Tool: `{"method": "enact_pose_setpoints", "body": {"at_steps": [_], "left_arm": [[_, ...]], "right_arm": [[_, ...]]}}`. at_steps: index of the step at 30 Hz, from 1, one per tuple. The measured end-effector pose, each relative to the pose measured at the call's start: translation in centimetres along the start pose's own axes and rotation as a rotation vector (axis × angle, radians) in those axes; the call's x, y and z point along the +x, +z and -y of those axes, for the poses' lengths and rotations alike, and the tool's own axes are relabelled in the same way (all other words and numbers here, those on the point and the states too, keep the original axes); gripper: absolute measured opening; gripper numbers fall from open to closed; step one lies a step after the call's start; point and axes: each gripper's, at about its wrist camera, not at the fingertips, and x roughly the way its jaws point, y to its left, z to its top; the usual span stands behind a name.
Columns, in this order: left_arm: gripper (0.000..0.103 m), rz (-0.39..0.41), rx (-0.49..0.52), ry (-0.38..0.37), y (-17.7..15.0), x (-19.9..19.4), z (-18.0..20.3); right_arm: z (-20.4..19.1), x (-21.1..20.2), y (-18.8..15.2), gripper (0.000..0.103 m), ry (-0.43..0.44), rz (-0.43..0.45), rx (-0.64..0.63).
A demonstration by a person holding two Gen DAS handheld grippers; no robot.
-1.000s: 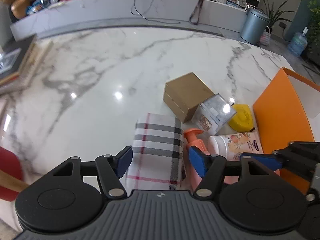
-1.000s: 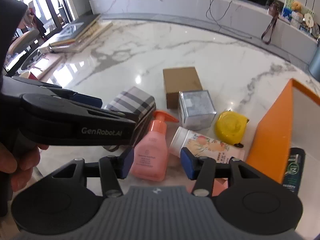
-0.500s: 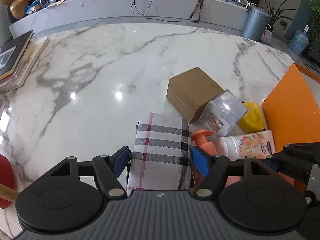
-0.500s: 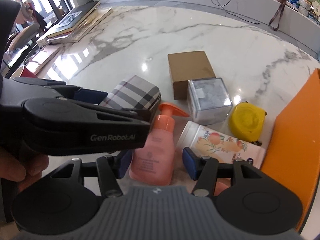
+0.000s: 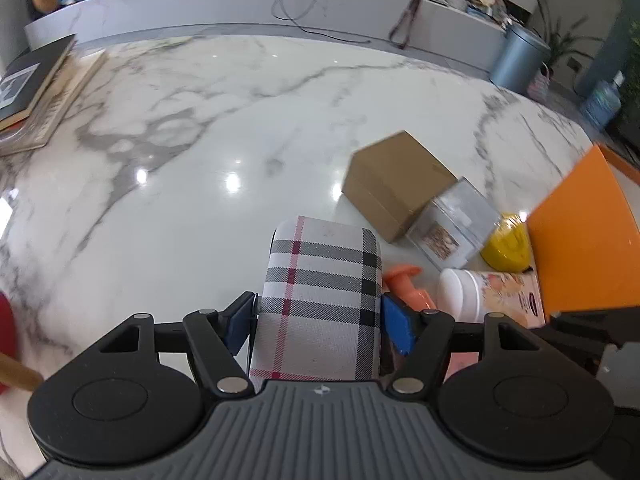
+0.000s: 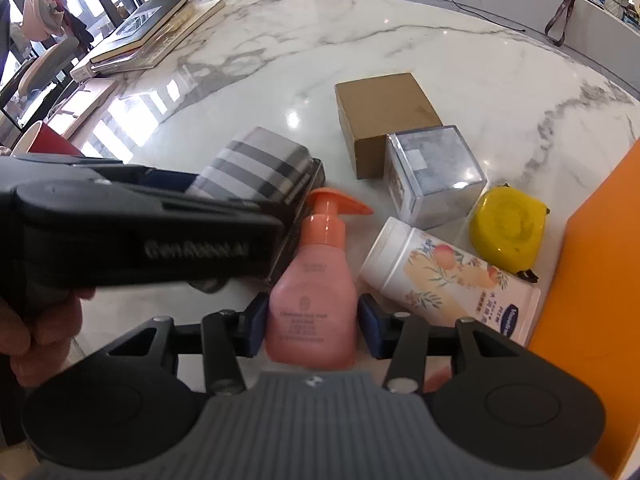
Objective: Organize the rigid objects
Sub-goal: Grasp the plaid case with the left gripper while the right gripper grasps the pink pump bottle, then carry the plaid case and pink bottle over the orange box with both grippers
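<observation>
Partly hidden, left tongs straddle the plaid case.

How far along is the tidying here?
Early on, it seems. The loose things are all on the marble table beside the orange box. In hand: the left hand-held gripper closes around the plaid case, and the right hand-held gripper straddles the pink pump bottle. Left: brown box, clear cube, yellow tape measure, white tube.
</observation>
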Motion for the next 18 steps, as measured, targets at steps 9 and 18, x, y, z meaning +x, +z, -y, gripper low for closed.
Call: {"method": "enact_pose_setpoints", "body": {"at_steps": [9,18], "left_arm": [[0.078,0.045,-0.049,-0.029,-0.2,-2.5,-0.2],[0.078,0.052,-0.079,-0.062,-1.5,-5.4,1.4]], "right_arm": [[0.5,-1.9,-0.5,0.044,0.008,0.033,0.01],[0.6,-5.8,-1.3,0.044,-0.007,0.134,0.013]]}}
